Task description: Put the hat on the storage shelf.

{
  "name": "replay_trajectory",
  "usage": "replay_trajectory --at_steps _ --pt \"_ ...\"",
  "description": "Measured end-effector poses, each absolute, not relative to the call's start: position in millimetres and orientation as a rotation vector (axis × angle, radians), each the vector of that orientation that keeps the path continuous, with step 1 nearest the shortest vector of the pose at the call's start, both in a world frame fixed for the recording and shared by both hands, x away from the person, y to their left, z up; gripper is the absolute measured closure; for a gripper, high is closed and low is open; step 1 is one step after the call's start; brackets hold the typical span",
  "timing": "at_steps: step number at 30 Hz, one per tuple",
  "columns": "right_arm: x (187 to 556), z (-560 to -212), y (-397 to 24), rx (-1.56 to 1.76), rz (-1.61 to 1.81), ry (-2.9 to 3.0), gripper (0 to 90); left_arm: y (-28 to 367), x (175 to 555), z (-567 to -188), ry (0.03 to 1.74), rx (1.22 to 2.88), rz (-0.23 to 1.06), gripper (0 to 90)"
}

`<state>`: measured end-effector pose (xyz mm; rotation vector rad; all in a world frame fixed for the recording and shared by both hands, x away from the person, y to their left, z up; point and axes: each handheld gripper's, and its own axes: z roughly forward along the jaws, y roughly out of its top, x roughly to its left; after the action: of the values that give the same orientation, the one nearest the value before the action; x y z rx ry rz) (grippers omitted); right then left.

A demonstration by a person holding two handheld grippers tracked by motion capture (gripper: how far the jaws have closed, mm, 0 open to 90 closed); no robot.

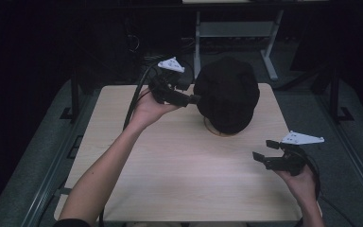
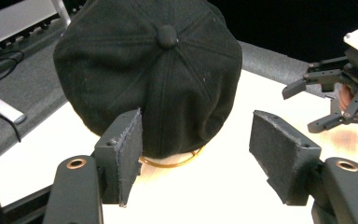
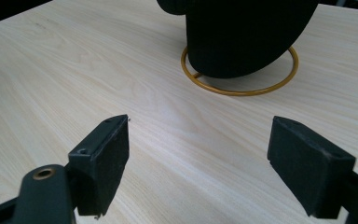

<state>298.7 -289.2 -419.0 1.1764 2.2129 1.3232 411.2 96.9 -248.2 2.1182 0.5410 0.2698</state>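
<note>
High view: black cap [image 1: 227, 92] sits on a gold ring stand [image 1: 217, 131] at the far middle of the pale wood worktop [image 1: 179, 170]. Left claw [image 1: 196, 99] is level with the cap's left side, tips at its edge; whether they touch it cannot be told. Right claw [image 1: 261, 150] is held well apart from the cap, toward the worktop's near right edge, above the surface.

Left gripper view: left claw [image 2: 196, 154] stands wide, pads [image 2: 129, 154] apart, the cap [image 2: 149, 70] just beyond them and nothing pressed between; right claw [image 2: 310, 105] shows beyond the cap to the right, also spread.

Right gripper view: right claw [image 3: 198, 163] is wide and empty over bare worktop [image 3: 74, 74]; the cap [image 3: 242, 32] and ring stand [image 3: 242, 88] lie ahead of it
</note>
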Motion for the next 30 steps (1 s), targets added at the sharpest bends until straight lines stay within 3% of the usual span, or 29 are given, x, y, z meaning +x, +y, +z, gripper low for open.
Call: replay_trajectory --at_steps 30 --pt "295.6 -423.5 -279.0 1.16 1.272 2.264 19.6 187.6 336.2 -324.0 0.651 2.019 0.285 26.2"
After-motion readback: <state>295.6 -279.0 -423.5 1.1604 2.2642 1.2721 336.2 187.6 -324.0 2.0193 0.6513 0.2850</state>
